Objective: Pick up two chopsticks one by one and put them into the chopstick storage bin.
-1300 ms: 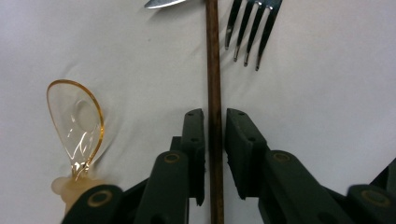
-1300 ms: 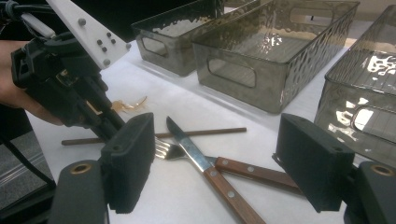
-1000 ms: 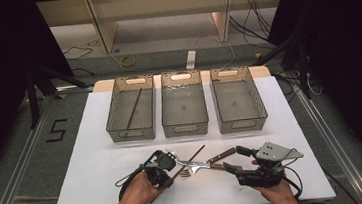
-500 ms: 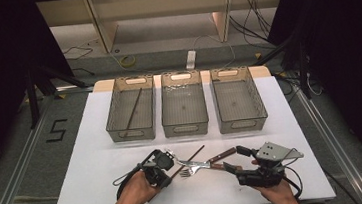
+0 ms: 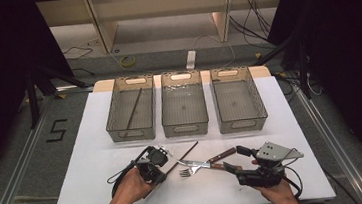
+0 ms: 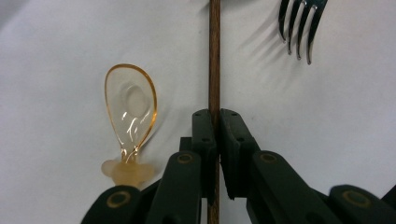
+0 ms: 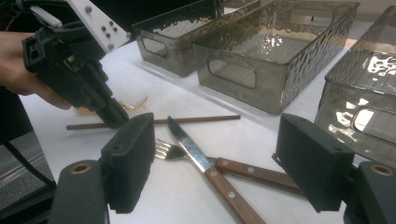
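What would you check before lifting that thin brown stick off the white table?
1. Left gripper shut on the thin brown wooden chopstick: ok.
2. Grip placement: near one end, so the long free end may droop: not ok.
3. Amber clear plastic spoon apart from the stick: ok.
4. Steel fork tines clear of it: ok.
5. Right gripper open, holding nothing, above the wooden-handled knife: ok.
6. Left grey bin, already holding one chopstick, has room: ok.

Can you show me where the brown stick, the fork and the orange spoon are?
brown stick (image 6: 214,56), left gripper view, bare shaft above the tongs
fork (image 6: 299,25), left gripper view, its tines
orange spoon (image 6: 132,100), left gripper view, its bowl
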`<state>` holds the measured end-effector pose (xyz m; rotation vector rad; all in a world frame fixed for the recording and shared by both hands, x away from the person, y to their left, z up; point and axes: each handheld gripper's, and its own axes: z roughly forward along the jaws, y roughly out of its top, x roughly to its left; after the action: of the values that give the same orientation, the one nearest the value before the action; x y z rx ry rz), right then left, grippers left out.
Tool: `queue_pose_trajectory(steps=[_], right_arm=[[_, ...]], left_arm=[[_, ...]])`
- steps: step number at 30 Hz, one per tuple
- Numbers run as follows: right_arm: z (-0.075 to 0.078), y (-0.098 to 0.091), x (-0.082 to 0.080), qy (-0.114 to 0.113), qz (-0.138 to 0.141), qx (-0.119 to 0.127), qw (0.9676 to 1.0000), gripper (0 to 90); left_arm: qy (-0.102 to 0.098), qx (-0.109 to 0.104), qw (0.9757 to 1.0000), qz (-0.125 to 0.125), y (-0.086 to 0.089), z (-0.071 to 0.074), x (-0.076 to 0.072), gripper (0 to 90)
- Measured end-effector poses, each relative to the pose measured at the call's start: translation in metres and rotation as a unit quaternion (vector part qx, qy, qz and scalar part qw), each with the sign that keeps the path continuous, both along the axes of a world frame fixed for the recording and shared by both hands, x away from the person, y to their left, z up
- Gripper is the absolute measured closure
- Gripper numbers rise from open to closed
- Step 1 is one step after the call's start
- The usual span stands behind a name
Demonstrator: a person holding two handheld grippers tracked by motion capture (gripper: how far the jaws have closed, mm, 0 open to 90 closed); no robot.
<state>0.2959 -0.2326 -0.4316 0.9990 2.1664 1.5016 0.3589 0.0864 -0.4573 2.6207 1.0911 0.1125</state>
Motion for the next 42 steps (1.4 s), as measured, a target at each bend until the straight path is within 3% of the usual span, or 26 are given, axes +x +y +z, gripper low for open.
queue_pose_trajectory(steps=[8,20,23,31,36,42], right_arm=[[0.0,0.0,0.0,0.001,0.001,0.0,1.0,29.1],[0.0,0.0,0.0,0.001,0.001,0.0,1.0,29.0],[0.0,0.0,0.0,0.0,0.001,0.0,1.0,29.0],[0.0,0.0,0.0,0.001,0.002,0.0,1.0,29.0],[0.0,0.0,0.0,0.001,0.002,0.0,1.0,29.0],[0.0,0.0,0.0,0.0,0.003,0.0,1.0,29.0]], left_arm=[[-0.007,0.001,0.9999,0.01,0.006,0.002,0.003,84.7],[-0.021,-0.025,0.9994,0.011,0.015,0.02,0.004,84.6],[-0.03,-0.041,0.9986,0.012,0.017,0.027,0.004,84.6],[-0.042,-0.06,0.9971,0.019,0.028,0.039,0.006,84.7],[-0.04,-0.075,0.9962,0.017,0.034,0.045,0.006,84.6],[-0.033,-0.074,0.9967,0.004,0.031,0.047,0.004,84.7]])
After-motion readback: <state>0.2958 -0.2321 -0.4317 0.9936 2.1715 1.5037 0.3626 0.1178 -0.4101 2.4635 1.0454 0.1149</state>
